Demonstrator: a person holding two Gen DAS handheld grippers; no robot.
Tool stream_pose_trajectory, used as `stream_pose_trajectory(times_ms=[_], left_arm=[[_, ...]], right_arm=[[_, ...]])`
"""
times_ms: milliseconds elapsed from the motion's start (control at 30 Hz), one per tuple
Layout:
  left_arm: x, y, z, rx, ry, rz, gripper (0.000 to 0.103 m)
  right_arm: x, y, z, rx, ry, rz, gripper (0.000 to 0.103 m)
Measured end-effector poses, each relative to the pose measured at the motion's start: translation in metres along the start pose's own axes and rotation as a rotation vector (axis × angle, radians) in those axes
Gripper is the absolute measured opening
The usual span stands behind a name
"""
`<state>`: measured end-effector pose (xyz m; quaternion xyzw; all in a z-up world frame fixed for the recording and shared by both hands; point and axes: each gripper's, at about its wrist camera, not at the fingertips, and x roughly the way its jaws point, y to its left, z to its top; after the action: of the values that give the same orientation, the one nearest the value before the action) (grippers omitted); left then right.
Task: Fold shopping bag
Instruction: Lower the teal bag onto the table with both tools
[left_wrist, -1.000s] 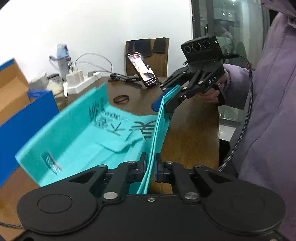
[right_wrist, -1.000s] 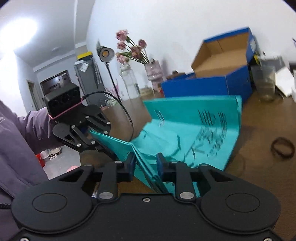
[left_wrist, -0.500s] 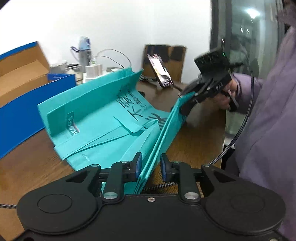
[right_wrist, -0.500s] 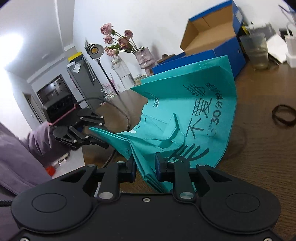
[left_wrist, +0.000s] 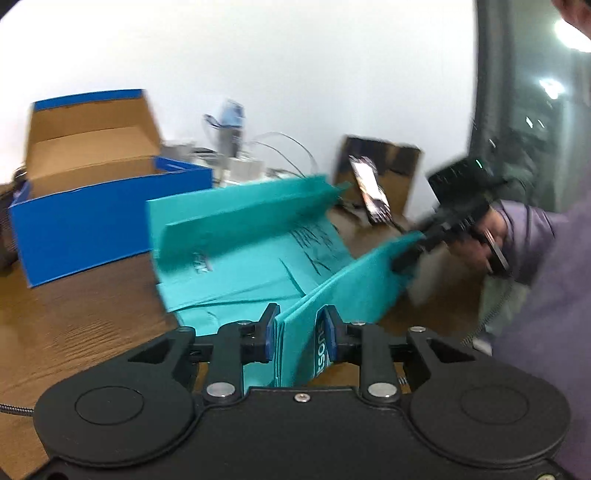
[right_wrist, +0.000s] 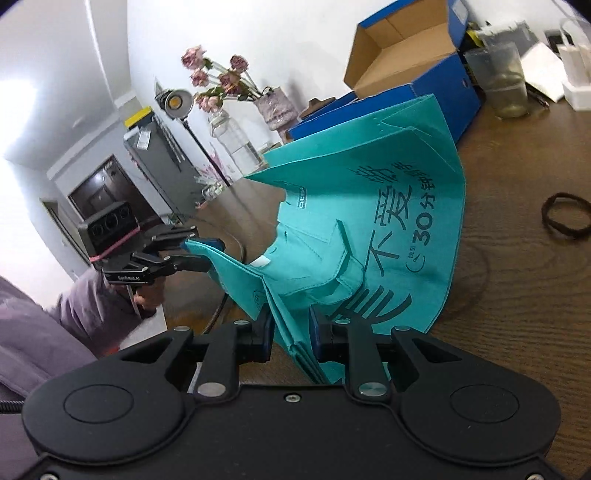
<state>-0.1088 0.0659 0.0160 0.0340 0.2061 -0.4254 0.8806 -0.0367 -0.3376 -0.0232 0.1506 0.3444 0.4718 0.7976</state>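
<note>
Two grippers: I hold the bag (right_wrist: 373, 236) by one folded edge, one gripper at each end.
Left gripper (left_wrist: 300, 332): I see its fingers closed on a stack of teal layers at the near end; the print on the cloth shows between the pads.
Right gripper (right_wrist: 291, 334): closed on the same edge at the other end, several layers pinched together.
Bag position: the held edge is lifted off the table (right_wrist: 517, 295); the rest trails down to the wood, the printed panel facing up and the far side standing as a loose wall.
Step, as I judge it: carrying the held edge over to lay one half onto the other.
Risk one: layers could slip from either pinch, since the cloth is thin and stacked; a tug between my two hands would cause it.
Risk two: the standing far wall could flop the wrong way and trap a crease, because nothing holds it.
Risk three: the bag sits close to the box (left_wrist: 92, 221); a wide sweep could drag cloth against it.
Risk four: the left view is blurred, so I cannot check alignment finely.
Box contents: lid open, no contents showing from here.
Cup (right_wrist: 506, 85): clear, beside the box; I cannot tell what is in it.
Vase (right_wrist: 271, 105): holds dried pink flowers (right_wrist: 218, 75), well apart from the bag.
Hair tie (right_wrist: 565, 216): loose on the table, clear of the cloth.
</note>
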Motion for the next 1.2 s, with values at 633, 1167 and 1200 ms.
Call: stream_pose_trajectory(times_ms=[633, 1167, 1200], left_arm=[[0.046, -0.030, 0.006, 0.009, 0.199, 0.231, 0.021], [0.017, -0.062, 0.046, 0.074, 0.036, 0.399, 0.024], [0.019, -0.067, 0.047, 0.062, 0.029, 0.405, 0.024]], right_arm=[[0.017, 0.014, -0.011, -0.019, -0.039, -0.374, 0.023], [0.027, 0.050, -0.021, -0.320, 0.005, -0.513, 0.027], [0.027, 0.049, -0.021, -0.320, 0.006, -0.507, 0.027]])
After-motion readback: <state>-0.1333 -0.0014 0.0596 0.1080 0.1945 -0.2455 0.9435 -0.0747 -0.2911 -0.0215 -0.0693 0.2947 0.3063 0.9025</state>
